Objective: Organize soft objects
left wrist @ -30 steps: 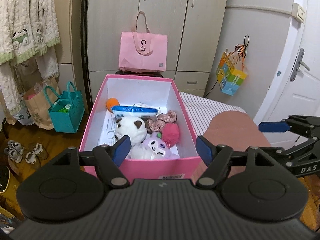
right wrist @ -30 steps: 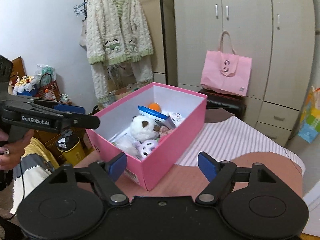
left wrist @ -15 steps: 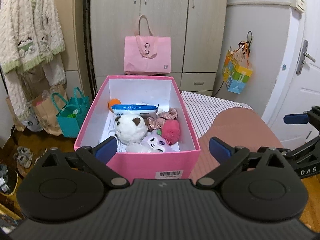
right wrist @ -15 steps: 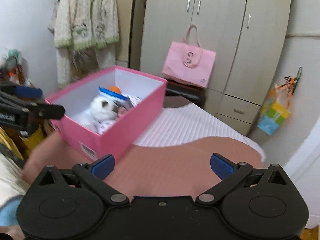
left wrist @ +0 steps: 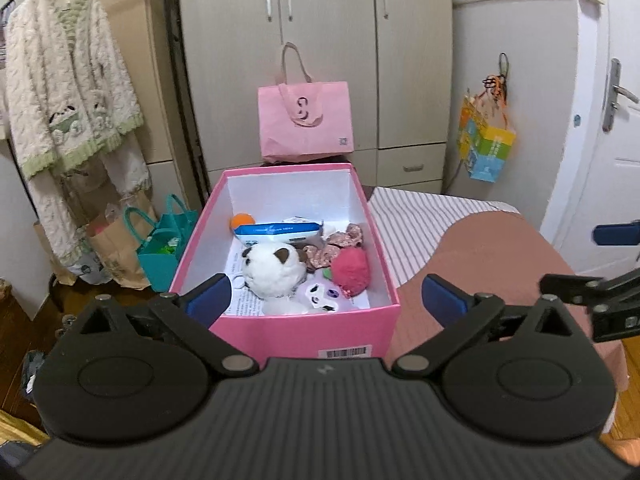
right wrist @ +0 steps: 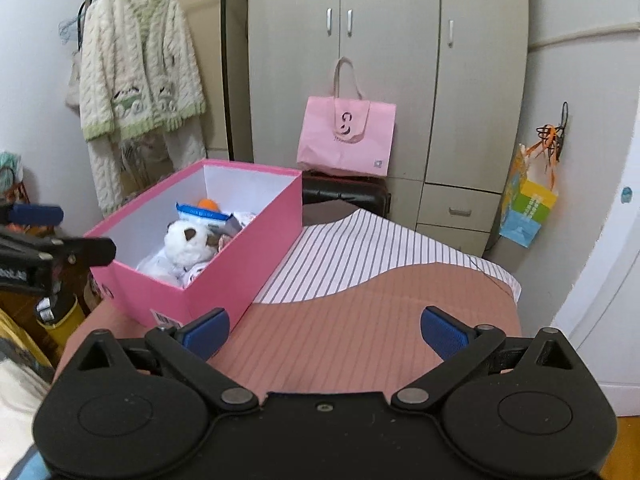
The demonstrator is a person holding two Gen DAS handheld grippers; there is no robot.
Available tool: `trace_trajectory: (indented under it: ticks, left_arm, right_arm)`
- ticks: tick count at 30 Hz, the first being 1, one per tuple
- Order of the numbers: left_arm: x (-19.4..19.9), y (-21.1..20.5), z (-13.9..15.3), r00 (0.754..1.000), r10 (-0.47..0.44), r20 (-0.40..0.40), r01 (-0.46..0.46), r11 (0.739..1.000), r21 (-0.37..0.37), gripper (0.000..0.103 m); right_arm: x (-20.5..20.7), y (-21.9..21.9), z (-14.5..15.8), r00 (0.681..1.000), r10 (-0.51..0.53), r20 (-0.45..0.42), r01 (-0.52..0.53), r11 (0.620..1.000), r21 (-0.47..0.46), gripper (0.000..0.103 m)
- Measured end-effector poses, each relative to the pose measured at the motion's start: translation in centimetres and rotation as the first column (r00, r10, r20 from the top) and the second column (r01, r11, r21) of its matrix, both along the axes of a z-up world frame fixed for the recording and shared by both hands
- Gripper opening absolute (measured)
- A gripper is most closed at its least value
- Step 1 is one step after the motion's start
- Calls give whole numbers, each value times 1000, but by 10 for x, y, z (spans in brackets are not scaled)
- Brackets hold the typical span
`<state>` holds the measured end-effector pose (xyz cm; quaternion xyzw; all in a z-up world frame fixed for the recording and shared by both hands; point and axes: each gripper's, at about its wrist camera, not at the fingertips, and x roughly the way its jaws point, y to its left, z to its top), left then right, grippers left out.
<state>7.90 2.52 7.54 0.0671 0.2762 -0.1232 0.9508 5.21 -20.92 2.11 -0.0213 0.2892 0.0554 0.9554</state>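
A pink box (left wrist: 304, 336) stands on the table and also shows in the right wrist view (right wrist: 256, 240). Inside lie a white plush panda (left wrist: 274, 270), a red fuzzy toy (left wrist: 352, 268), a purple-white plush (left wrist: 320, 294), a pink scrunchie (left wrist: 340, 240), a blue wipes pack (left wrist: 278, 231) and an orange ball (left wrist: 242, 220). My left gripper (left wrist: 326, 298) is open and empty, held back in front of the box's near wall. My right gripper (right wrist: 325, 332) is open and empty above the table, right of the box.
The table has a brown-pink cloth (right wrist: 360, 344) and a striped cloth (right wrist: 360, 256). A pink tote (left wrist: 306, 120) hangs at the wardrobe behind. A teal bag (left wrist: 164, 240) and paper bags stand on the floor left. A door (left wrist: 608, 160) is at the right.
Both grippers have opened wider and pulled back from the box. The right gripper has swung right, away from the box, then partly back.
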Motion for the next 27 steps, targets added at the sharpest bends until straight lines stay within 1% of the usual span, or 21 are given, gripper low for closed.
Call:
trace_trajectory:
  ticks: [7, 13, 19, 24, 27]
  left_arm:
    - [-9, 1, -4, 999, 39, 23, -39, 999, -6, 103]
    - [-16, -1, -9, 997, 67, 49, -66, 998, -15, 103]
    - [-18, -2, -15, 995, 81, 54, -80, 997, -25, 103]
    - [-18, -4, -19, 993, 97, 63, -96, 995, -21, 103]
    - [-18, -5, -19, 993, 105, 62, -104, 994, -23, 103]
  right_arm:
    - [-20, -1, 6, 998, -27, 58, 27, 1000, -1, 103]
    - [-29, 0, 7, 995, -47, 85, 46, 999, 15, 103]
    - [-38, 0, 6, 981, -122, 151, 123, 992, 3, 103]
    - [-38, 1, 1, 971, -173, 163, 177, 984, -9, 103]
    - [-39, 3, -1, 971, -175, 164, 181, 983, -20, 103]
